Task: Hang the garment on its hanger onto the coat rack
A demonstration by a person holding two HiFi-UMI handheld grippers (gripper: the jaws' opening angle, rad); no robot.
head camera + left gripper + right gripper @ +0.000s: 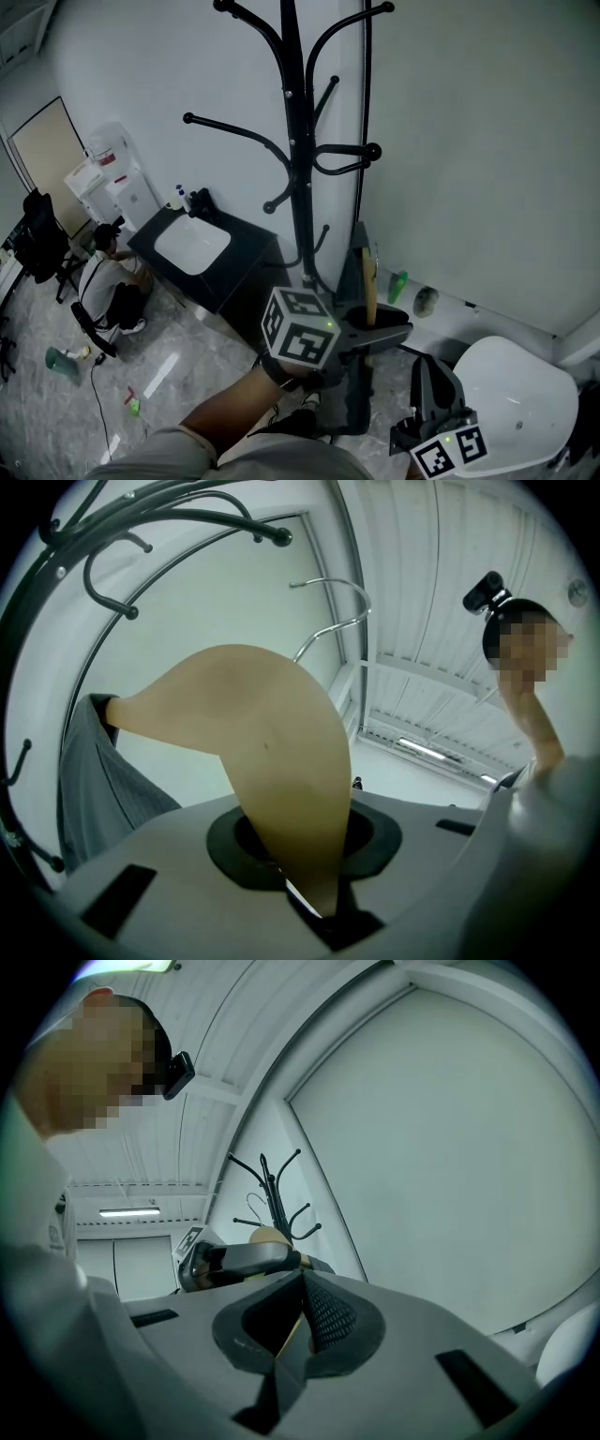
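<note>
Under coat rack (296, 141), left hand-held gripper (314, 892) clamping one hanger (272, 761), right hand-held gripper (302, 1283) closed

Left tongs (373, 334) clamped, right tongs (433, 384) closed
The bare left forearm (234, 412) reaches forward, its tongs pinching the hanger (272, 761); the right tongs sit lower, tips pressed together.

Head view: high, steeply down the coat rack (298, 141) | gripper views: low, tilted upward, own jaws near | shared: coat rack
</note>
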